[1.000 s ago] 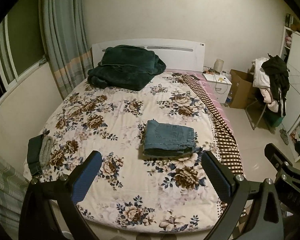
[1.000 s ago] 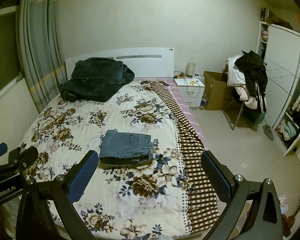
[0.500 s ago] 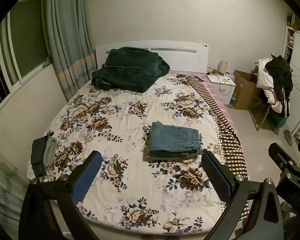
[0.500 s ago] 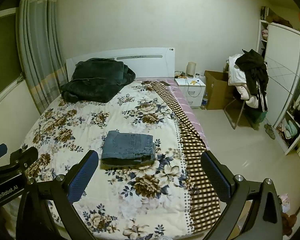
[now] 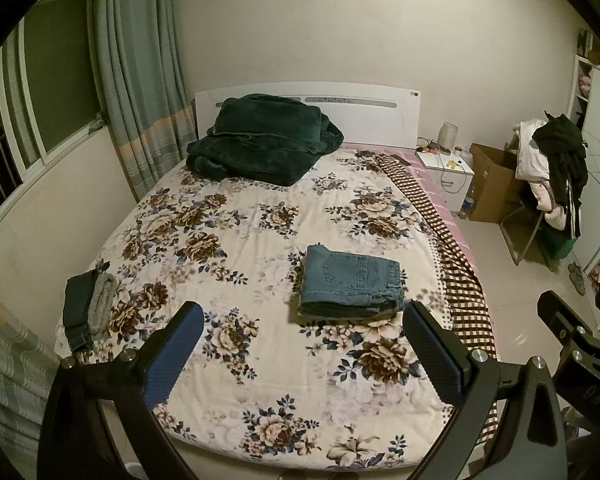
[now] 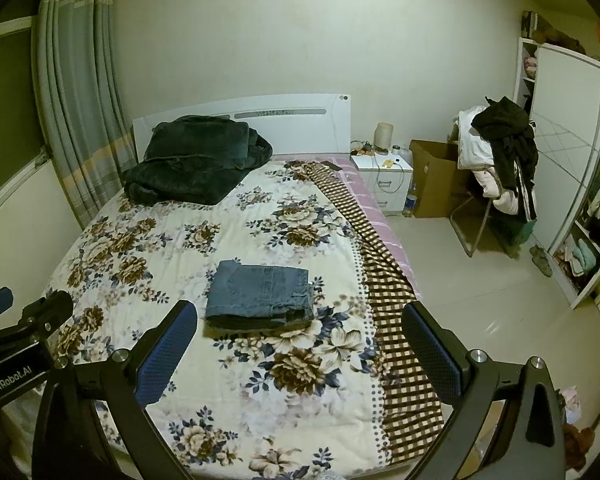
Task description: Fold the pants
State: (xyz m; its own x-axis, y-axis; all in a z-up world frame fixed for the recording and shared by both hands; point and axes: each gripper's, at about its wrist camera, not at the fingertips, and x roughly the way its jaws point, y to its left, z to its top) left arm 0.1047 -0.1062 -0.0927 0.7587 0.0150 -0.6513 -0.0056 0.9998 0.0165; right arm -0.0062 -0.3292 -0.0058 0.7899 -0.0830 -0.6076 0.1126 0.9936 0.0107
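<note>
Blue denim pants (image 5: 350,282) lie folded in a neat rectangular stack on the floral bedspread (image 5: 236,248), right of the bed's middle; they also show in the right wrist view (image 6: 260,300). My left gripper (image 5: 302,346) is open and empty, held back from the foot of the bed, apart from the pants. My right gripper (image 6: 298,346) is open and empty too, also well short of the pants. The right gripper's body shows at the right edge of the left wrist view (image 5: 572,340).
A dark green blanket (image 5: 260,144) is piled at the headboard. Small folded dark and grey clothes (image 5: 88,308) lie at the bed's left edge. A nightstand (image 6: 388,176), cardboard box (image 6: 436,176), clothes-laden chair (image 6: 500,160) and wardrobe (image 6: 572,152) stand on the right.
Both grippers have drawn back from the bed and risen a little, so the bed and pants look smaller and farther. Both stay open and the pants have not moved.
</note>
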